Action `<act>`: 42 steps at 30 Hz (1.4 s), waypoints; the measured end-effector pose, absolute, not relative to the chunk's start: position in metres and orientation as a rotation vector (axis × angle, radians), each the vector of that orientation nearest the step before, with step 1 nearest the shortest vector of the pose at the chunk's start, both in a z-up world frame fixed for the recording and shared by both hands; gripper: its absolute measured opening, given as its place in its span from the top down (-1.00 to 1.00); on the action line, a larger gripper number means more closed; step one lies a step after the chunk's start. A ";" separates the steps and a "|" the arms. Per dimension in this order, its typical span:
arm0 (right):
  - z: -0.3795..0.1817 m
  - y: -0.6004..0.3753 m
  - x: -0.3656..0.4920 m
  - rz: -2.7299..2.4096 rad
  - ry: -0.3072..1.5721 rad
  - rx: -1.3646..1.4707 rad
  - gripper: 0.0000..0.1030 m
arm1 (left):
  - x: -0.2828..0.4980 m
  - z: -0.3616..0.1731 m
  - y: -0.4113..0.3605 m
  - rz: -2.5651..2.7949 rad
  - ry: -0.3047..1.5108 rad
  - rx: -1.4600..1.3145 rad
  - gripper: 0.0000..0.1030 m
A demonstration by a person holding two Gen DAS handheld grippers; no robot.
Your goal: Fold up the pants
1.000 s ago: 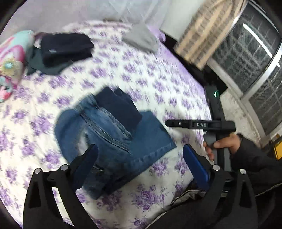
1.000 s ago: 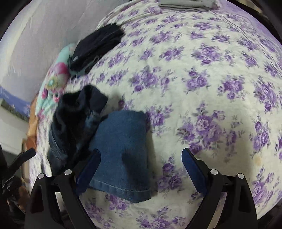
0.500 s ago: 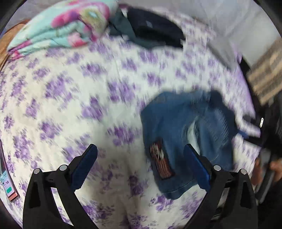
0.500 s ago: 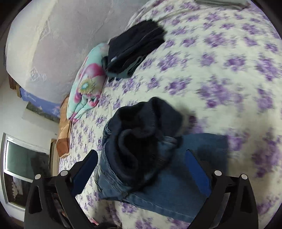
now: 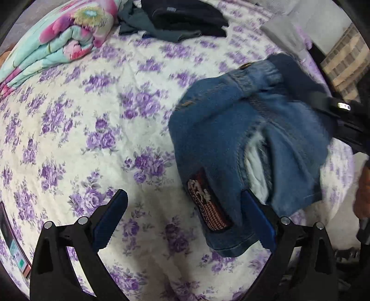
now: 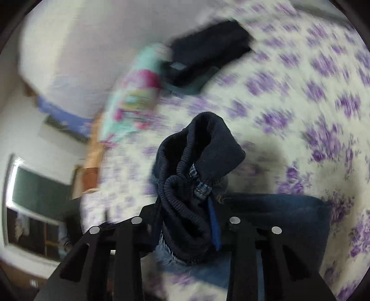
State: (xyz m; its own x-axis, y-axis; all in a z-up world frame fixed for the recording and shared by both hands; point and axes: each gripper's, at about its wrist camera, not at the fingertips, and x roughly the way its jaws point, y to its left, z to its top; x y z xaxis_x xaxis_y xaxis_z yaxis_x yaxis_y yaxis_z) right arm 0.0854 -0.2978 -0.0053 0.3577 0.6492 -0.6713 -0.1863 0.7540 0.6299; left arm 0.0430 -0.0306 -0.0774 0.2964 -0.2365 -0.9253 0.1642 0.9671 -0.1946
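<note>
While left gripper (image 5: 185, 217) gapes wide over flowery bedsheet (image 5: 69, 143), right gripper (image 6: 185, 222) pinches dark waistband (image 6: 185, 208) of jeans (image 5: 242, 143). Jeans bunched mid-bed. Beyond: folded blanket (image 5: 57, 39), dark clothes pile (image 5: 185, 18).

Holding left gripper (image 5: 183, 218) with jaws spread wide, gripping nothing; clamping right gripper (image 6: 185, 222) jaws close together on jeans (image 6: 196, 185) waistband

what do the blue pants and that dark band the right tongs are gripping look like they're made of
The folded blue pants look like denim: faded matte weave, contrast stitching along seams, a woven patch. The dark navy ribbed waistband, clamped in the right tongs, looks like stretchy knit, judging by its fine ridges; probably cotton blend, though fibre can't be confirmed.
</note>
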 end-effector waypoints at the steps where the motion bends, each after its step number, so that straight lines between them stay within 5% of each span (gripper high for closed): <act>1: 0.002 -0.304 0.075 0.565 1.067 0.501 0.34 | 0.041 -0.070 -0.030 -0.280 1.218 -0.072 -0.86; 4: 0.004 -0.337 0.041 0.514 1.073 0.579 0.34 | 0.036 -0.051 -0.037 -0.331 1.152 -0.043 -0.86; 9: -0.083 -0.399 0.022 0.228 1.235 0.700 0.31 | 0.041 -0.069 -0.071 -0.390 1.204 0.025 -0.88; 10: -0.101 -0.408 0.022 0.207 1.253 0.738 0.09 | 0.044 -0.079 -0.079 -0.416 1.230 0.028 -0.91; 12: -0.107 -0.411 0.023 0.229 1.259 0.791 0.03 | 0.050 -0.104 -0.091 -0.387 1.290 0.073 -0.92; 20: -0.008 -0.385 0.042 0.246 1.036 0.401 -0.51 | 0.054 -0.076 -0.083 -0.359 1.228 0.107 -0.90; 27: -0.071 -0.354 0.100 0.222 1.139 0.274 -0.78 | 0.094 -0.087 -0.081 -0.247 1.263 0.026 -0.92; 42: -0.112 -0.408 0.047 0.319 1.250 0.719 -0.93 | 0.060 -0.118 -0.080 -0.500 1.430 -0.160 -0.90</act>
